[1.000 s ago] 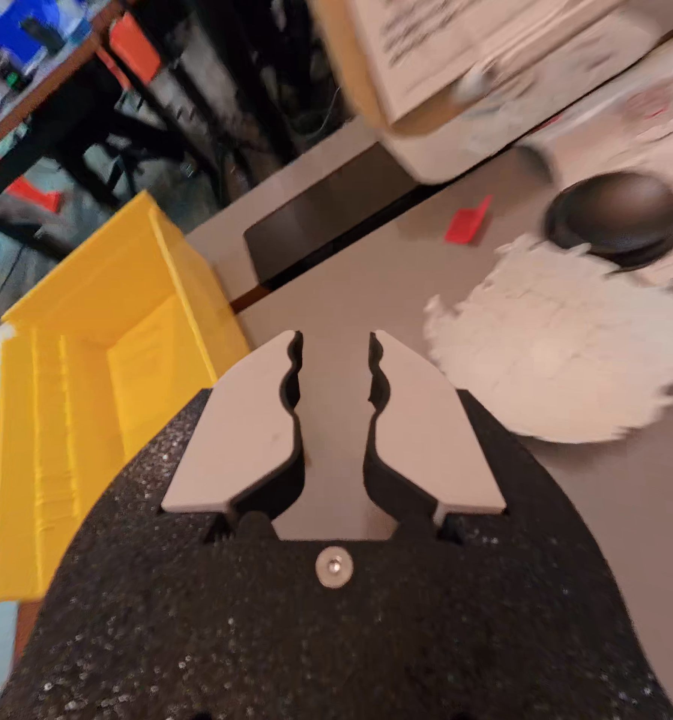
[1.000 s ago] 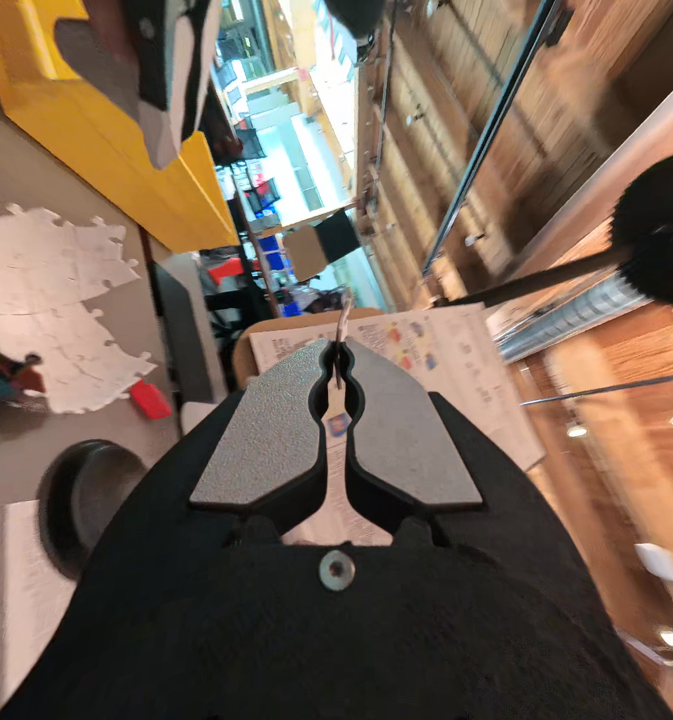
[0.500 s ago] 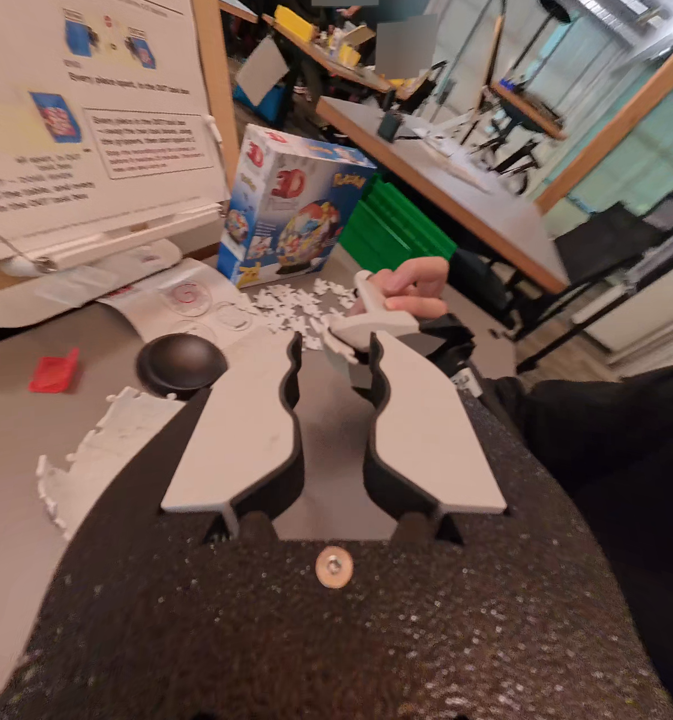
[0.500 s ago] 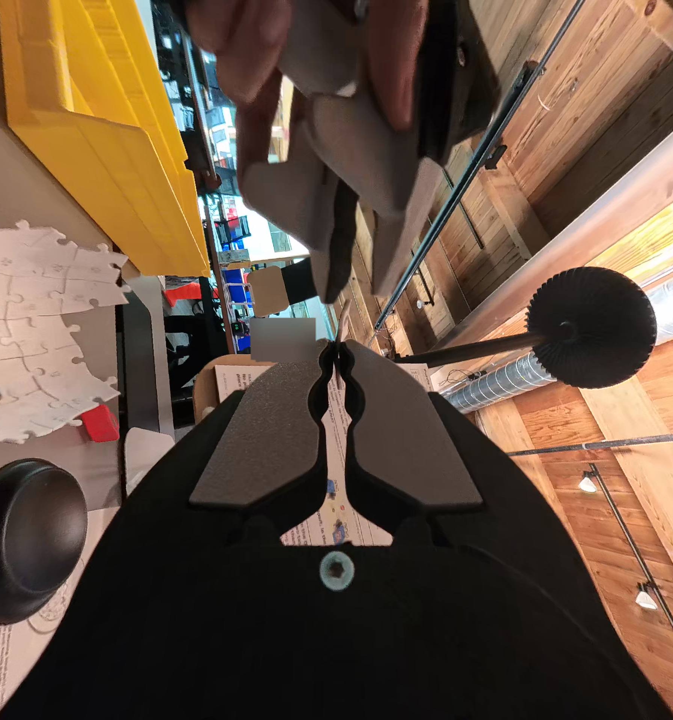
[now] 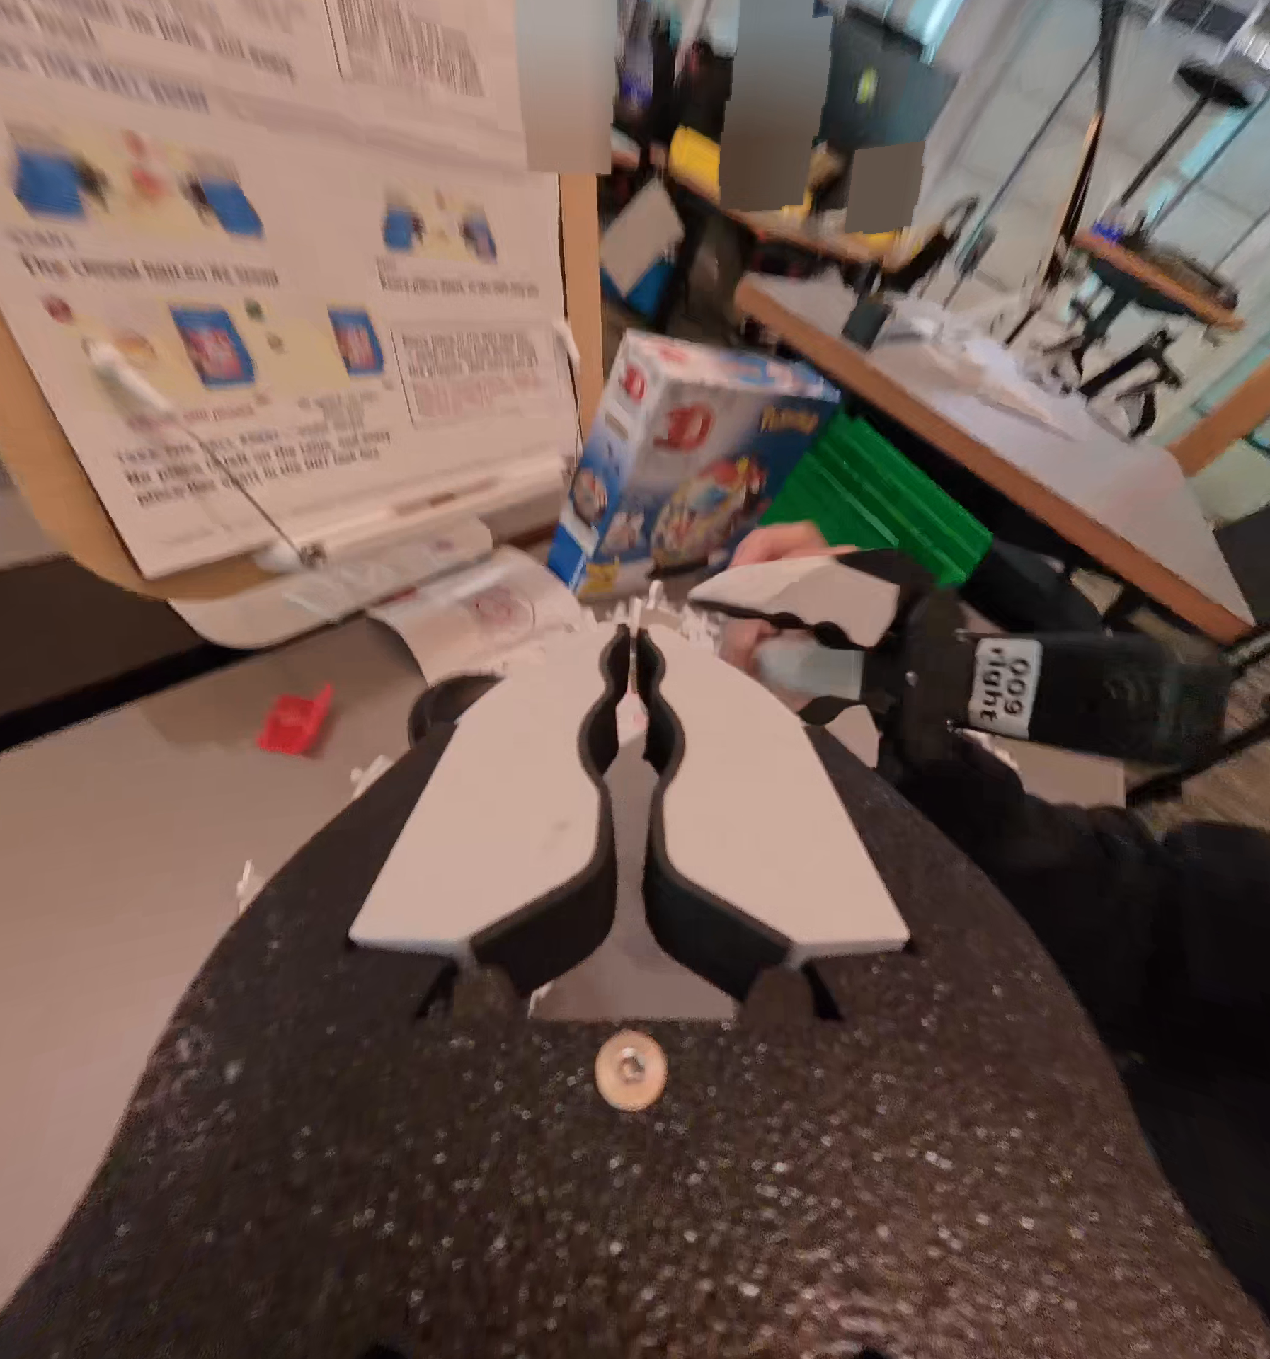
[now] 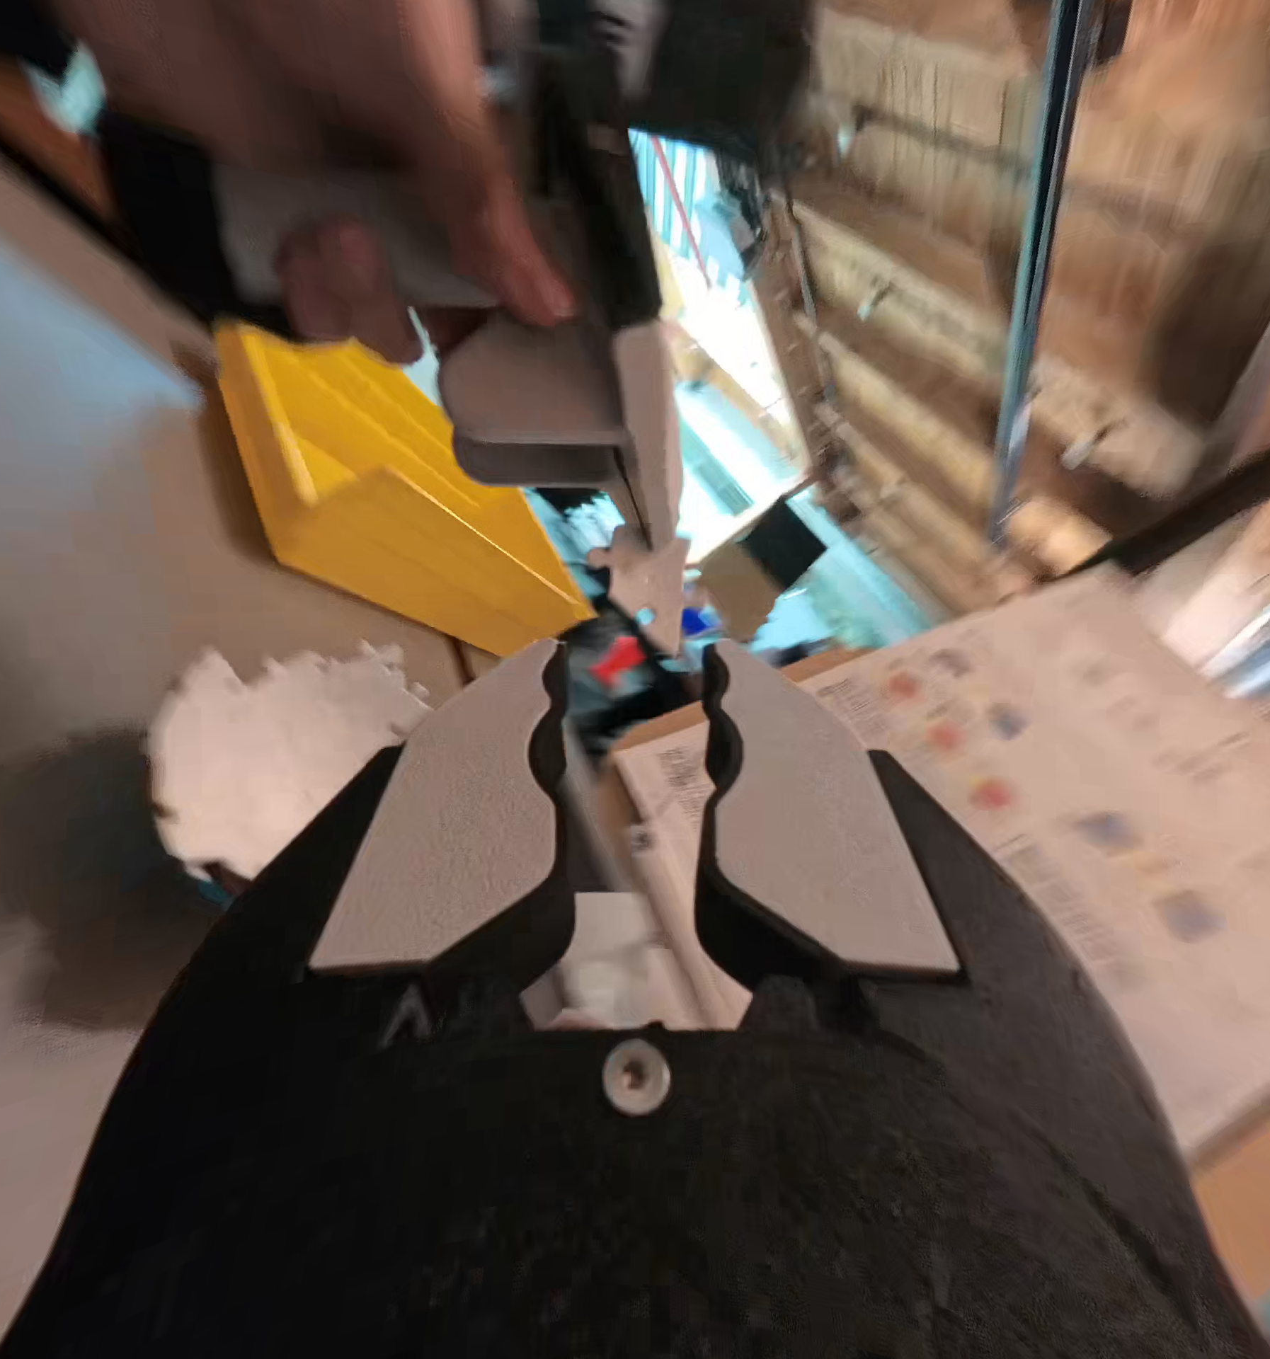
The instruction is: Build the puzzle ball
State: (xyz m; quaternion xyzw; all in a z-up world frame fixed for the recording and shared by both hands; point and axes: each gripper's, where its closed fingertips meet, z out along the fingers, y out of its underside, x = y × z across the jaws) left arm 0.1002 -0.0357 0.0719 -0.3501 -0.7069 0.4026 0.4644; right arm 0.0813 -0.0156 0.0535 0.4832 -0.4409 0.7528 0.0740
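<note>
Your left claw (image 5: 633,643) at frame centre pinches a white puzzle piece (image 6: 643,577) at its tips. Your right claw (image 6: 632,651) gapes wide, empty, just below that piece. The assembled white puzzle section (image 6: 264,757) lies at left on the bench (image 5: 102,846).

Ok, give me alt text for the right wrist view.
The open right gripper faces the left gripper, which is shut on a white puzzle piece. Behind are a yellow bin and a blurred patch of joined white pieces.
</note>
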